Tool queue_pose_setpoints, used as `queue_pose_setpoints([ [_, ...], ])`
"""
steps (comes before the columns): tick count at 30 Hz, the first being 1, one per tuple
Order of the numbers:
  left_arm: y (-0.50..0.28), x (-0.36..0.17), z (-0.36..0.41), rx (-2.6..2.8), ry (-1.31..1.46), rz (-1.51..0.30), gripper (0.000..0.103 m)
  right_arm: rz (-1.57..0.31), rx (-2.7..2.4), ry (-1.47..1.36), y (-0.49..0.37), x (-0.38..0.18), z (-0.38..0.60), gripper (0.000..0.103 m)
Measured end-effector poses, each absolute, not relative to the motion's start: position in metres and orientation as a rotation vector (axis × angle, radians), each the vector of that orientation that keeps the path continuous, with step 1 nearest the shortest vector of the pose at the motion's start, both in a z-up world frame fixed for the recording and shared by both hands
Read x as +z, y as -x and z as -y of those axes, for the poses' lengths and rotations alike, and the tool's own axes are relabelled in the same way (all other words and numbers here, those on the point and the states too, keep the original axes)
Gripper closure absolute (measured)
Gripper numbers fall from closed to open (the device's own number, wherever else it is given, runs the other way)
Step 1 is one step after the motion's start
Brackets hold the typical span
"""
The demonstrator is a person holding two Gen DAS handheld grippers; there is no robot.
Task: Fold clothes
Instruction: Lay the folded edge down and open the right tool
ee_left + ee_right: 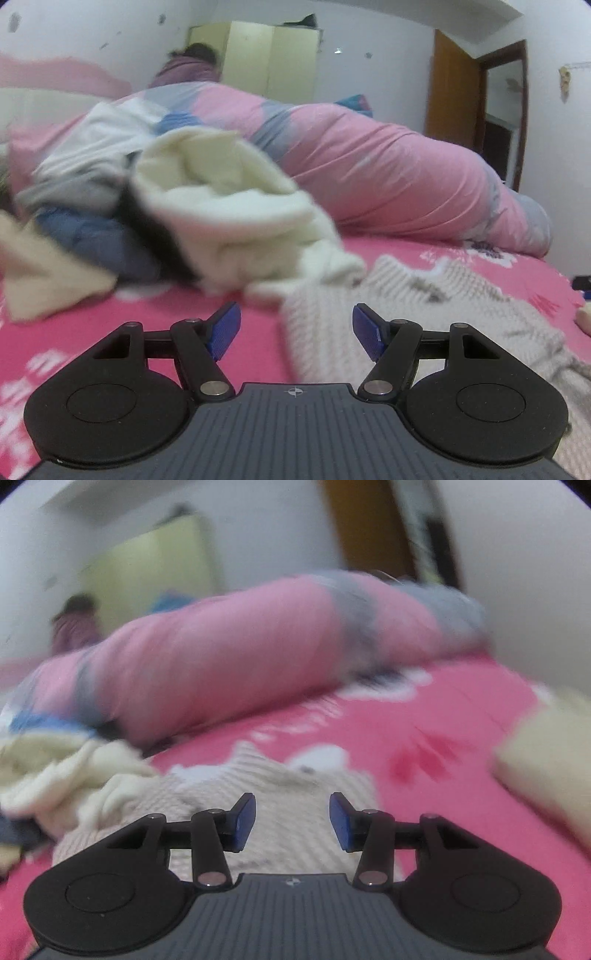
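A beige knitted sweater (424, 317) lies on the pink bedsheet (110, 332). My left gripper (295, 332) is open and empty, just above the sweater's left edge. A pile of clothes lies behind it: a cream fleece garment (229, 206), a blue garment (92, 236) and a white one (96, 147). In the right wrist view the sweater (288, 786) lies under my right gripper (291, 821), which is open and empty. The cream garment (55, 771) is to its left. This view is blurred.
A rolled pink quilt (388, 170) lies across the back of the bed (229, 653). A cream cushion (546, 760) sits at the right. A person (188, 66) sits behind the quilt near a yellow-green cabinet (273, 59). A wooden door (454, 85) is at the right.
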State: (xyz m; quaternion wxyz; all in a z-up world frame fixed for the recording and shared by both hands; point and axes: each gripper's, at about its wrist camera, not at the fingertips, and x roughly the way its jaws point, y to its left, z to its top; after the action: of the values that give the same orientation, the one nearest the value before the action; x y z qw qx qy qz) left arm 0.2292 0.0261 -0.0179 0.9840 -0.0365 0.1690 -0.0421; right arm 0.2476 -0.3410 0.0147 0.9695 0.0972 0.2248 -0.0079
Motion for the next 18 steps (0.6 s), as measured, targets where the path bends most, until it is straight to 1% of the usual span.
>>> queue_pose_setpoints([
  [1, -0.236, -0.022, -0.017, -0.089, 0.048, -0.345, 0.038, -0.46, -0.002, -0.142, -0.253, 0.007, 0.332, 0.057],
  [3, -0.248, -0.038, -0.001, -0.086, -0.005, -0.396, 0.058, -0.479, 0.021, -0.034, -0.264, -0.01, 0.317, 0.057],
  [5, -0.262, -0.063, 0.009, -0.084, -0.052, -0.517, 0.058, -0.623, -0.011, 0.043, -0.279, -0.056, 0.317, 0.061],
  [6, -0.268, -0.075, 0.01, -0.089, -0.057, -0.571, 0.057, -0.651, -0.005, 0.045, -0.28, -0.078, 0.322, 0.062],
  [7, -0.27, -0.078, 0.008, -0.088, -0.042, -0.578, 0.057, -0.601, 0.016, -0.002, -0.272, -0.084, 0.331, 0.062],
  [9, -0.273, -0.07, 0.003, -0.099, -0.023, -0.597, 0.058, -0.635, 0.006, -0.069, -0.276, -0.07, 0.34, 0.063],
  [11, -0.275, -0.063, -0.002, -0.116, -0.004, -0.613, 0.058, -0.655, -0.008, -0.041, -0.28, -0.068, 0.336, 0.063],
  [13, -0.271, -0.052, -0.008, -0.129, 0.023, -0.588, 0.058, -0.658, -0.017, -0.012, -0.279, -0.062, 0.33, 0.063],
  [16, -0.276, -0.035, -0.009, -0.136, 0.041, -0.513, 0.056, -0.599, 0.021, -0.043, -0.278, -0.038, 0.327, 0.063],
  [18, -0.296, -0.033, -0.003, -0.118, 0.015, -0.508, 0.055, -0.56, 0.025, -0.019, -0.289, -0.029, 0.323, 0.063],
])
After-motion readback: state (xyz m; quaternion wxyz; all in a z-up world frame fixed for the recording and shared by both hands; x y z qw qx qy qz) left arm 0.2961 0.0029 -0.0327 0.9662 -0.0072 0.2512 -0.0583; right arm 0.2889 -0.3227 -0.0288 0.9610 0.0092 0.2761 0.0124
